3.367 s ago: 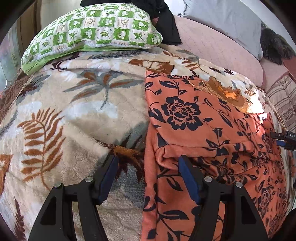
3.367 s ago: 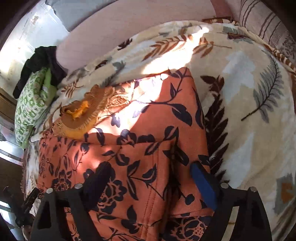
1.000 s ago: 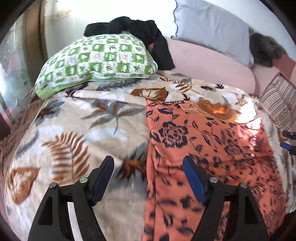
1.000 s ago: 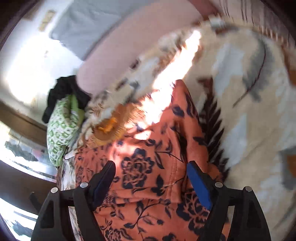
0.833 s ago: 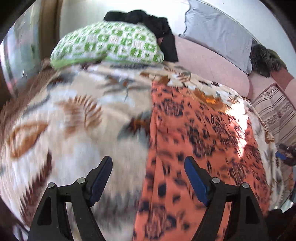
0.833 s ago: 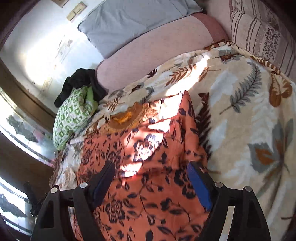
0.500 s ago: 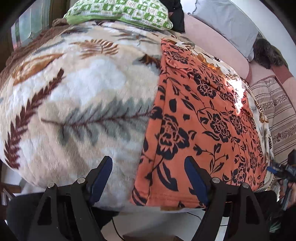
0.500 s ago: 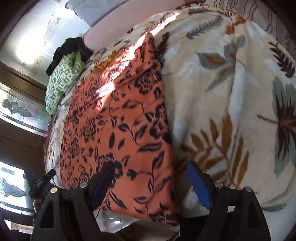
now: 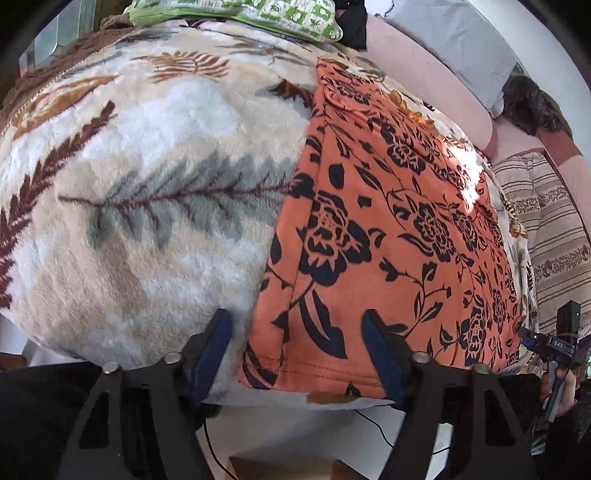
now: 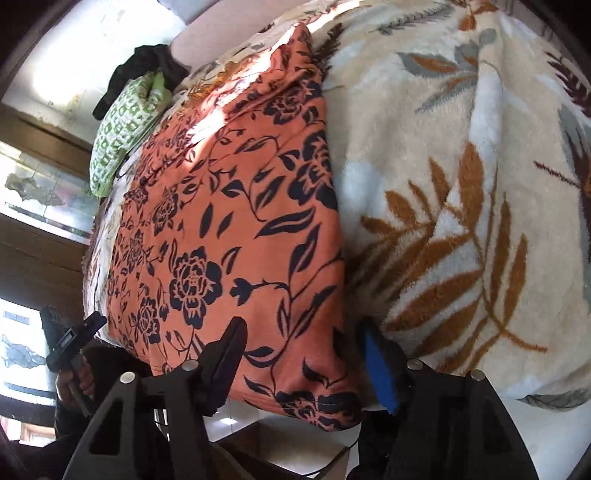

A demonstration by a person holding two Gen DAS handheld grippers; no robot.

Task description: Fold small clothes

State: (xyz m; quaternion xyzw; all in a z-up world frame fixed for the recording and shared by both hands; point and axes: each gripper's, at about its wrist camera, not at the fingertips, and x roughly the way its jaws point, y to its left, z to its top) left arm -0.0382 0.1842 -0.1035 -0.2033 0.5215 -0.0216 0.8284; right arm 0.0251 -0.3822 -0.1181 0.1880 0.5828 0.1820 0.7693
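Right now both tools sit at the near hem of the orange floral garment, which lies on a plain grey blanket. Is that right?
Not quite. The blanket is cream with a leaf pattern, not plain grey, as both wrist views show. The rest holds: the left tool and right tool sit at the near hem of the orange floral garment.

Bed (image 9: 140, 192) covered with a plush leaf-print blanket. Green-white patterned pillow (image 9: 236, 14) at the head end, dark cloth heap (image 10: 144, 70) beside it. Grey pillow (image 9: 454, 48) on a pink headboard (image 9: 424, 77). Striped cushion (image 9: 546, 221) along the far edge. Sunlit wall, wood-framed patterned-glass windows (image 10: 40, 192).
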